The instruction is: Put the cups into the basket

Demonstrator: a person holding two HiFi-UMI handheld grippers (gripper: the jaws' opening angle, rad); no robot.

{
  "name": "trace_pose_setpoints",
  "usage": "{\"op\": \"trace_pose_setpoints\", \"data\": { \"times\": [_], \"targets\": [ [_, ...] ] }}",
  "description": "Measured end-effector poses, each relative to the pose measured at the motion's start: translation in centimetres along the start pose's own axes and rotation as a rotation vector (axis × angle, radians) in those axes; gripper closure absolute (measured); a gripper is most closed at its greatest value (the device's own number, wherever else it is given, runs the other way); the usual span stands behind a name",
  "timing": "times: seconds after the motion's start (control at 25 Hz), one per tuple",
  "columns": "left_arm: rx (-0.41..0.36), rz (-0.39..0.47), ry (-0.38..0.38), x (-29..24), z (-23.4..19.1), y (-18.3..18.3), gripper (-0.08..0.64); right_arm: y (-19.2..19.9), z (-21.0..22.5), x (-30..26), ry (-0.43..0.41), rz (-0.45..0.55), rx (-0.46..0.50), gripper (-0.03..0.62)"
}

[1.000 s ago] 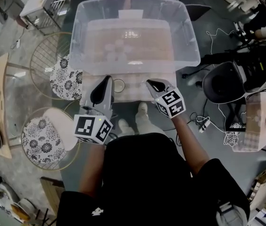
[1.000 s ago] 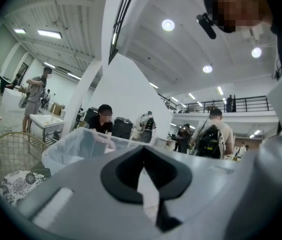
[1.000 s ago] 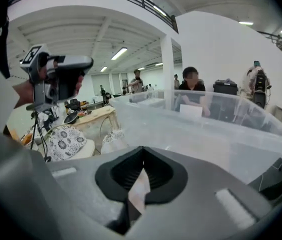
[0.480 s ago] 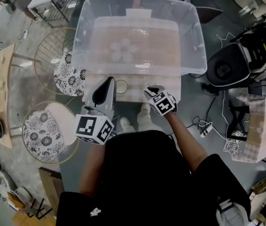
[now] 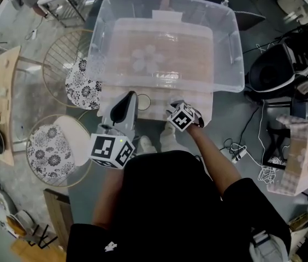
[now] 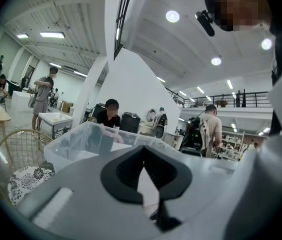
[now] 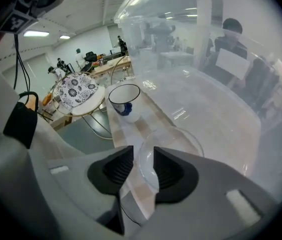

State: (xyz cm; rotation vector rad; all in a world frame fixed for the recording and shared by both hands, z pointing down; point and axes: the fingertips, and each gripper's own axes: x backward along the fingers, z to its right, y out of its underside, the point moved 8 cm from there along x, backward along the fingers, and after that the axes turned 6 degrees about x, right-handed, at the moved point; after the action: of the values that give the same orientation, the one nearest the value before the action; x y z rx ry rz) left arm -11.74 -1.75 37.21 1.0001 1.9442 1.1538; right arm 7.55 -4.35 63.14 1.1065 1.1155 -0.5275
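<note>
floral-cushion wire chair sat left of the left gripper, second wire chair beyond it; black chair and floor cables were off right of the right gripper

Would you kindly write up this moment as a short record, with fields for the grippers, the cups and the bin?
left gripper: shut, empty, roughly level
right gripper: pointing down, jaws just been opening, astride the clear cup's near rim, not pressing it
clear cup: upright on the table, outside the bin
white cup: upright on the table, untouched
clear bin: on the table, several clear cups seemingly inside
</note>
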Motion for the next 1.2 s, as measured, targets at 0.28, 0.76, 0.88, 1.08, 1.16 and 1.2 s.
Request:
{"op": "trace_pose_setpoints", "data": {
  "times": [0.28, 0.76, 0.88, 1.08, 1.16, 1.2],
  "targets": [
    [0.008, 0.009, -0.011, -0.3, -0.3, -0.2, 0.552, -0.7, -0.8, -1.9, 0.035, -0.222, 0.220, 0.463],
    [0.015, 0.012, -0.029, -0.1, -0.6, 0.1, 0.552, -0.8, -1.0, -3.6, 0.015, -0.372, 0.408, 0.531],
    [0.000, 0.019, -0.045, 0.0, -1.1, -0.3, 0.552, -0.7, -0.9, -3.2, 0.008, -0.354, 0.394, 0.535],
    [0.019, 0.033, -0.059, 0.1, -2.0, -0.7, 0.552, 0.0, -0.5, -2.1, -0.013, -0.319, 0.328, 0.555],
    [0.021, 0.033, -0.056, 0.1, -2.0, -0.7, 0.552, 0.2, -0.4, -1.5, -0.028, -0.300, 0.295, 0.559],
    [0.021, 0.032, -0.051, -0.1, -1.9, -0.6, 0.552, 0.3, -0.3, -1.3, -0.034, -0.291, 0.280, 0.561]
  ]
}}
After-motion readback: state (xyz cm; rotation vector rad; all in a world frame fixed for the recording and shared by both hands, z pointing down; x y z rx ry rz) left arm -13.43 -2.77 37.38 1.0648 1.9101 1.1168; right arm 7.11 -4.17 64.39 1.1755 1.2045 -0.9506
